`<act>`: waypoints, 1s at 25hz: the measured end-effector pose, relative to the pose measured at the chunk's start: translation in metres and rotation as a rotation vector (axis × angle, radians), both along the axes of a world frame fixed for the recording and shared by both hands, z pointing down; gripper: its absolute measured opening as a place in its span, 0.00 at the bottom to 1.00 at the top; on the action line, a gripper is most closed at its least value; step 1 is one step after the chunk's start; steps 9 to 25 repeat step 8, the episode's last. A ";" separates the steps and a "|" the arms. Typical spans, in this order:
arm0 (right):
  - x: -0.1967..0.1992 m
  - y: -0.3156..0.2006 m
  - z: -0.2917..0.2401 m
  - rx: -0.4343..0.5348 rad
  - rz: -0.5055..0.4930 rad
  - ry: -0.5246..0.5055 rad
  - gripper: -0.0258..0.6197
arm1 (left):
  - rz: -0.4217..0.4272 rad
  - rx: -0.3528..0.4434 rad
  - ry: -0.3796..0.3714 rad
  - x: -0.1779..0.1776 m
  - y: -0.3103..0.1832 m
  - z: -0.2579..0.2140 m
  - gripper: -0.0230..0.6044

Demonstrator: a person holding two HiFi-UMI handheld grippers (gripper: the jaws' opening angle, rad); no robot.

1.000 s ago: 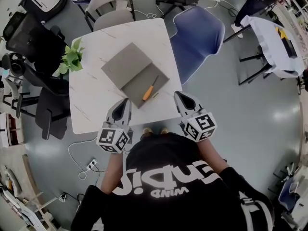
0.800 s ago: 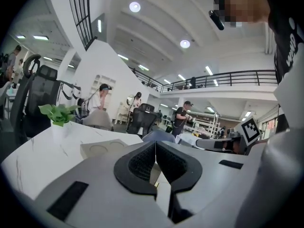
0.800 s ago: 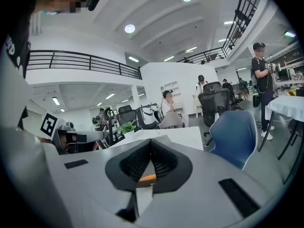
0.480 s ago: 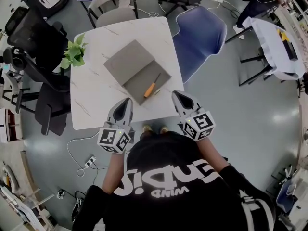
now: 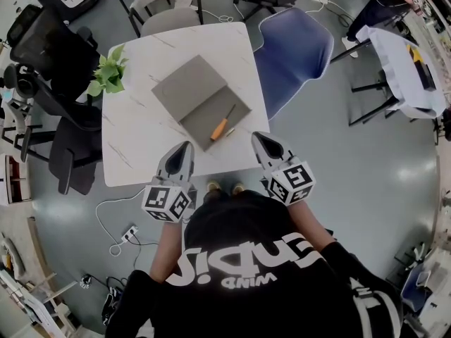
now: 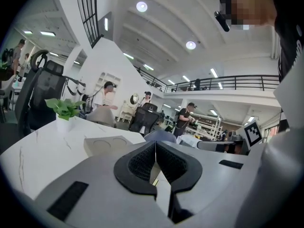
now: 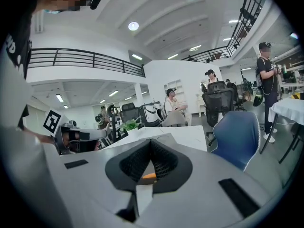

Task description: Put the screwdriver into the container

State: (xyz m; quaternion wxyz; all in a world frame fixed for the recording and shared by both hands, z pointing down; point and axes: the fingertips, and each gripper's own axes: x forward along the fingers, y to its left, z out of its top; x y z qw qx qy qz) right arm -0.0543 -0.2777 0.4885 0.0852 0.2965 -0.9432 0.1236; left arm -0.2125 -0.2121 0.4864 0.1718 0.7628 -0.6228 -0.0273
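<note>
Left gripper (image 5: 184, 148): jaws pressed together, tips meeting, nothing between them. Held over the near edge of the white marble table (image 5: 141, 139), left of centre.

Right gripper (image 5: 258, 139): jaws likewise pressed together and empty. An orange sliver shows through the gap below the tips, lying beyond the jaws and not gripped. Held over the table's near right corner.

Screwdriver (image 5: 223, 124): orange handle, dark shaft. Lies on the table's near half, between the two grippers and just past their tips, touching neither. It rests on the near panel of the grey container (image 5: 189, 83), shaft toward the far right. The container sits at the table's middle, turned diagonally; whether that near panel is lid or tray cannot be told.

Potted plant (image 5: 109, 78): at the table's left edge.

Blue chair (image 5: 294, 51): just off the table's right side.
</note>
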 end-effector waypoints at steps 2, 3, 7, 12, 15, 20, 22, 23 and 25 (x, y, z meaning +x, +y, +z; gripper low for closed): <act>0.000 0.001 0.000 -0.001 -0.002 0.001 0.06 | 0.000 -0.004 0.005 0.000 0.000 0.001 0.07; 0.000 0.001 -0.001 -0.002 -0.003 0.002 0.06 | 0.000 -0.005 0.009 0.000 0.000 0.001 0.07; 0.000 -0.001 -0.002 -0.005 -0.003 0.002 0.06 | -0.003 -0.009 0.020 -0.001 -0.002 0.002 0.07; 0.000 -0.001 -0.002 -0.007 -0.003 0.001 0.06 | -0.004 -0.010 0.022 -0.001 -0.003 0.002 0.07; 0.000 -0.001 -0.002 -0.007 -0.003 0.001 0.06 | -0.004 -0.010 0.022 -0.001 -0.003 0.002 0.07; 0.000 -0.001 -0.002 -0.007 -0.003 0.001 0.06 | -0.004 -0.010 0.022 -0.001 -0.003 0.002 0.07; 0.000 -0.001 -0.002 -0.007 -0.003 0.001 0.06 | -0.004 -0.010 0.022 -0.001 -0.003 0.002 0.07; 0.000 -0.001 -0.002 -0.007 -0.003 0.001 0.06 | -0.004 -0.010 0.022 -0.001 -0.003 0.002 0.07; 0.000 -0.001 -0.002 -0.007 -0.003 0.001 0.06 | -0.004 -0.010 0.022 -0.001 -0.003 0.002 0.07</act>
